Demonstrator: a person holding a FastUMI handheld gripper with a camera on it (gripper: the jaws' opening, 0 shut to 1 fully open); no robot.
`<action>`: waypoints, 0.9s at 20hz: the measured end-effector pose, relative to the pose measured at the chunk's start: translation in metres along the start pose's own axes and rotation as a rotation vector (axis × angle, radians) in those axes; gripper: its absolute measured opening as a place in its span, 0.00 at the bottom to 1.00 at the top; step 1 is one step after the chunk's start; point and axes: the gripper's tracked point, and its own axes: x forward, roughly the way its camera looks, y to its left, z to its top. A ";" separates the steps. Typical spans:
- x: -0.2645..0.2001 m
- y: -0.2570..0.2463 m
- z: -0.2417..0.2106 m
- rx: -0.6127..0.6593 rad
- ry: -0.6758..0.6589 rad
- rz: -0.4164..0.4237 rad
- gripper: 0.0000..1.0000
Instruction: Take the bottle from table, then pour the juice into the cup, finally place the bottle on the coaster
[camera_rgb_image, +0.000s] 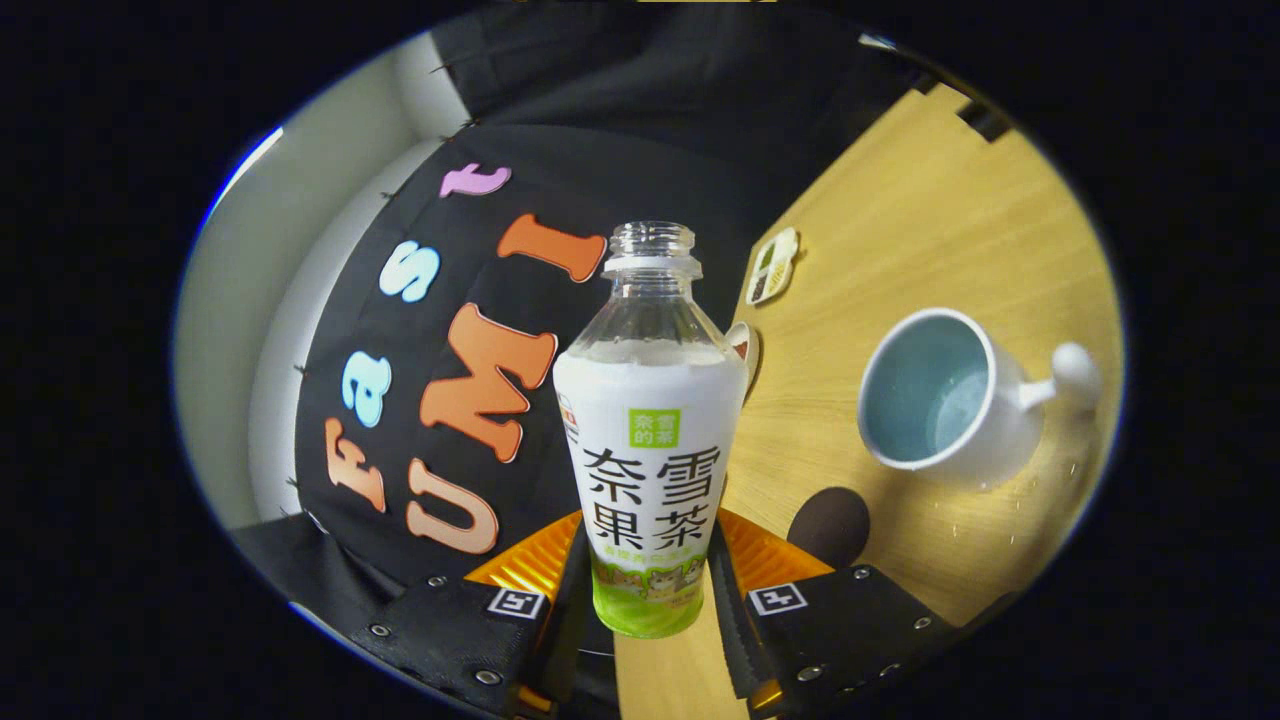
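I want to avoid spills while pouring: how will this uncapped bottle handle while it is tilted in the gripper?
The bottle, held between the gripper fingers, looks like thin plastic, so it may flex. Its glossy sleeve could slip. Uncapped, it would probably spill early.

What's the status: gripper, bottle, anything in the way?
Gripper shut on bottle, uncapped, held off the tilted table. Cup beyond the fingers, mouth open toward us. Nothing between bottle and cup; dark coaster beside the fingers.

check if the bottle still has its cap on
No, the bottle, held between the gripper's fingers, has a bare threaded neck with no cap on it.
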 end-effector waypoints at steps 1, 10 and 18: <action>0.002 0.000 0.002 -0.068 -0.007 0.008 0.59; 0.022 0.018 -0.007 -0.702 -0.014 0.039 0.59; 0.054 -0.003 -0.016 -1.069 0.008 -0.030 0.59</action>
